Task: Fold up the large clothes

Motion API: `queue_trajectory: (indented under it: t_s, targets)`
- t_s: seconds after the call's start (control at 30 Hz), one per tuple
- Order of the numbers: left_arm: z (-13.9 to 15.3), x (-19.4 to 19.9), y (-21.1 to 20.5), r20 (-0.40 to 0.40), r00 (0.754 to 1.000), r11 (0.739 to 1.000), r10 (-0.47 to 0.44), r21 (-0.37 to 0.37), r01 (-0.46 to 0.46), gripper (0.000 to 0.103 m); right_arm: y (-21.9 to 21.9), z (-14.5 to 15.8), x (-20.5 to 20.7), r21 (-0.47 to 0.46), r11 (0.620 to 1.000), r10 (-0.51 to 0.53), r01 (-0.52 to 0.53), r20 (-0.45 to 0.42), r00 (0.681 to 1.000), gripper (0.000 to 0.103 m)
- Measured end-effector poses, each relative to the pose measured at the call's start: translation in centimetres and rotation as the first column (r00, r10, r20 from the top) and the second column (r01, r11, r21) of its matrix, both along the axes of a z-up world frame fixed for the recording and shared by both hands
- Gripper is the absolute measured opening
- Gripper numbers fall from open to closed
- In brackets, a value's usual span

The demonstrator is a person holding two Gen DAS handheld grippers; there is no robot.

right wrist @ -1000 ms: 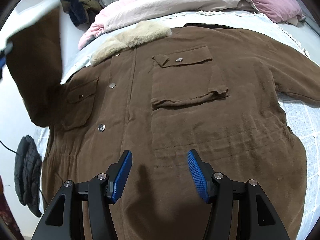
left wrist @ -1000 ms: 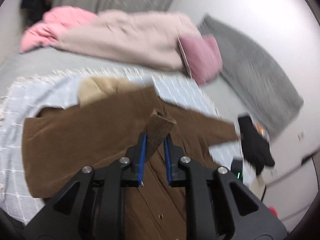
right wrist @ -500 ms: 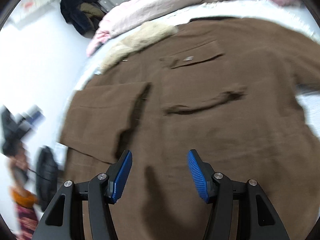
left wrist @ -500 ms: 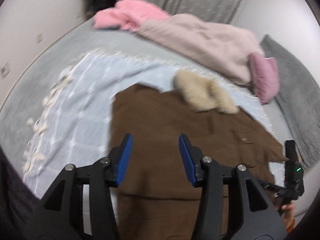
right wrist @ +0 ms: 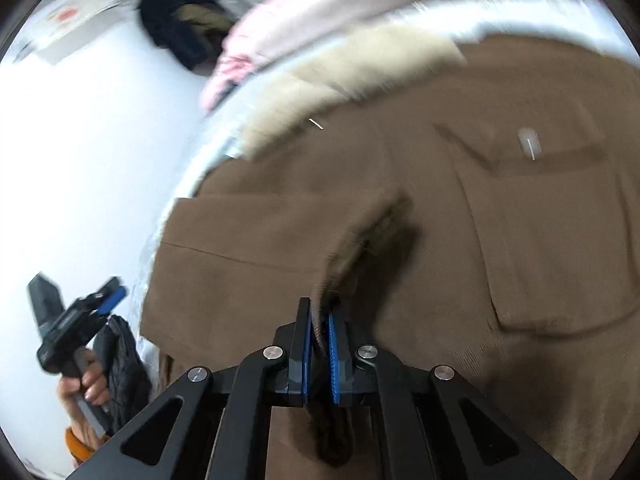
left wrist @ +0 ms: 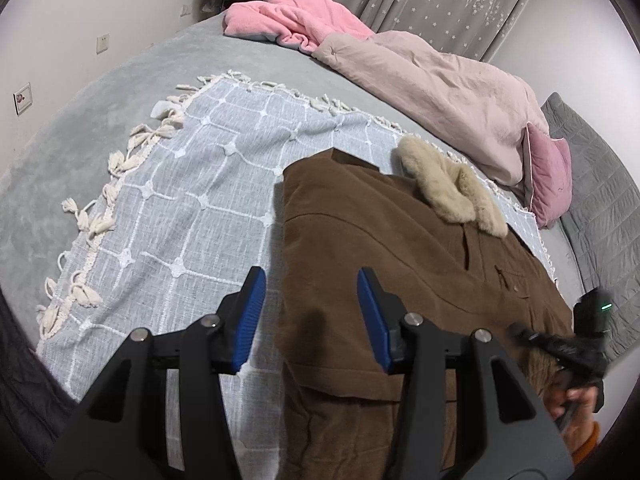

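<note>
Item: one large brown corduroy jacket point(left wrist: 400, 248) with a beige fur collar point(left wrist: 452, 192), laid front-up on the pale blue checked throw with white tassels point(left wrist: 180, 184) that covers the grey bed point(left wrist: 80, 120).

Condition of fold: we count one sleeve point(right wrist: 256, 236) already brought across the chest, lying flat with its cuff end near the centre front. The side edge nearest our left tool looks turned in and straight. The chest pocket point(right wrist: 552, 232) on the other half remains uncovered, and in these views we cannot see the far sleeve or the hem.

Tools: our left gripper point(left wrist: 310, 316) is released, its blue pads apart with nothing between them, hovering over the jacket's edge where brown cloth meets the throw. Our right gripper point(right wrist: 320, 354) has just been closing and now pinches a bunched fold of brown cloth at the folded sleeve's cuff; the view is blurred, so we cannot tell how much cloth it has.

Remaining, in our judgement: the task is at an early-to-middle stage. The second sleeve and side still want folding in, then the body doubled from hem to collar.

Also present, untouched: a pink fleece blanket point(left wrist: 296, 20), a pale pink quilt point(left wrist: 440, 80), and a mauve pillow point(left wrist: 548, 176).
</note>
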State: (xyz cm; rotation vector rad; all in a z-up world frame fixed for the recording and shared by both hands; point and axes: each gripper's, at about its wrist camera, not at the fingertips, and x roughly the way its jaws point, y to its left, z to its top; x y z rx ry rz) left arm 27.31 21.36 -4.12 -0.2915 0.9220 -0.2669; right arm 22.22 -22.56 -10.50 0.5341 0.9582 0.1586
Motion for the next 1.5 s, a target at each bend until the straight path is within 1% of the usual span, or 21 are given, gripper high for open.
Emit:
queue_trajectory:
  t_s: [0.13, 0.23, 0.33, 0.4, 0.43, 0.5, 0.53, 0.6, 0.63, 0.7, 0.8, 0.87, 0.93, 1.03, 1.1, 1.2, 1.23, 1.33, 1.4, 1.43, 1.5]
  targets:
    - [-0.2, 0.2, -0.9, 0.020, 0.999, 1.000, -0.030, -0.004, 0.030, 0.049, 1.0, 5.7, 0.6, -0.130, 0.991, 0.060, -0.041, 0.143, 0.988, 0.006]
    - [-0.5, 0.1, -2.6, 0.035, 0.996, 0.996, -0.085, 0.004, 0.084, 0.049, -0.2, 6.7, 1.9, -0.191, 0.981, 0.059, -0.030, 0.148, 0.987, 0.006]
    - [-2.6, 0.3, -4.8, -0.041, 0.990, 0.988, -0.131, 0.078, 0.134, 0.049, -1.9, 4.1, 3.2, -0.315, 0.949, 0.030, -0.008, 0.065, 0.997, 0.008]
    - [-5.5, 1.1, -6.3, -0.201, 0.969, 0.961, -0.140, 0.209, 0.182, 0.049, -3.2, 0.8, 4.2, -0.363, 0.931, -0.001, -0.028, -0.079, 0.997, 0.011]
    - [-5.5, 1.0, -6.5, -0.187, 0.971, 0.951, -0.151, 0.241, 0.194, 0.049, -3.8, -0.6, 4.3, -0.377, 0.925, -0.020, -0.034, -0.139, 0.990, 0.011]
    - [-4.1, 1.1, -5.9, -0.109, 0.980, 0.956, -0.165, 0.229, 0.186, 0.049, -5.2, -1.0, 3.7, -0.399, 0.917, -0.061, -0.001, -0.141, 0.988, 0.012]
    - [-3.1, 1.6, -5.2, -0.070, 0.987, 0.964, -0.147, 0.216, 0.159, 0.050, -5.6, -0.7, 3.4, -0.393, 0.919, -0.066, 0.014, -0.119, 0.991, 0.018]
    - [-1.8, 3.1, -4.0, -0.033, 0.993, 0.978, -0.112, 0.174, 0.116, 0.060, -6.3, 0.3, 3.5, -0.406, 0.913, -0.073, 0.031, -0.088, 0.993, 0.024]
    - [-1.4, 4.1, -3.3, -0.023, 0.996, 0.984, -0.089, 0.151, 0.091, 0.069, -6.5, 0.9, 3.8, -0.415, 0.909, -0.073, 0.037, -0.071, 0.995, 0.027]
    - [-1.5, 6.8, -2.0, -0.044, 0.998, 0.995, -0.046, 0.086, 0.050, 0.071, -6.3, 2.3, 5.1, -0.411, 0.911, -0.042, 0.026, -0.030, 0.999, 0.031]
    - [-3.8, 10.7, -1.2, -0.141, 0.990, 1.000, 0.001, -0.024, -0.004, 0.071, -3.9, 4.2, 8.4, -0.390, 0.917, 0.092, -0.080, 0.011, 0.996, 0.032]
    - [-5.1, 11.8, -1.4, -0.150, 0.989, 0.997, 0.013, -0.068, -0.024, 0.071, -1.5, 5.0, 10.8, -0.393, 0.907, 0.180, -0.155, 0.028, 0.983, 0.032]
    - [-6.1, 12.3, -1.5, -0.130, 0.991, 0.992, 0.015, -0.120, -0.031, 0.071, 1.1, 5.5, 13.3, -0.393, 0.889, 0.270, -0.234, 0.039, 0.962, 0.032]
    - [-7.5, 12.6, -1.5, -0.108, 0.994, 0.980, 0.016, -0.196, -0.037, 0.071, 5.0, 5.9, 16.7, -0.427, 0.839, 0.390, -0.337, 0.041, 0.920, 0.032]
    - [-8.3, 12.4, -1.2, -0.080, 0.997, 0.971, 0.010, -0.236, -0.029, 0.071, 7.6, 5.5, 19.2, -0.465, 0.791, 0.460, -0.398, 0.023, 0.887, 0.032]
    - [-8.3, 12.4, -0.9, -0.046, 0.998, 0.968, -0.034, -0.248, 0.022, 0.068, 10.8, 4.2, 22.1, -0.528, 0.708, 0.537, -0.469, -0.028, 0.843, 0.032]
    - [-8.4, 12.5, -0.8, -0.046, 0.998, 0.964, -0.043, -0.264, 0.030, 0.062, 12.0, 3.3, 23.6, -0.541, 0.675, 0.568, -0.502, -0.055, 0.822, 0.032]
    - [-9.6, 12.9, -0.5, -0.072, 0.993, 0.924, -0.094, -0.378, 0.060, 0.041, 14.0, 0.0, 27.2, -0.540, 0.619, 0.616, -0.570, -0.116, 0.779, 0.032]
    - [-10.1, 12.7, -0.6, -0.063, 0.993, 0.921, -0.097, -0.385, 0.065, 0.036, 14.8, -1.9, 28.6, -0.533, 0.584, 0.633, -0.612, -0.173, 0.754, 0.032]
    - [-10.2, 12.5, -0.5, -0.057, 0.994, 0.917, -0.096, -0.394, 0.066, 0.033, 15.2, -3.2, 29.3, -0.525, 0.552, 0.648, -0.648, -0.219, 0.730, 0.032]
    - [-10.2, 12.2, -0.3, -0.055, 0.995, 0.908, -0.084, -0.415, 0.053, 0.027, 14.9, -4.1, 29.5, -0.510, 0.521, 0.668, -0.684, -0.254, 0.699, 0.032]
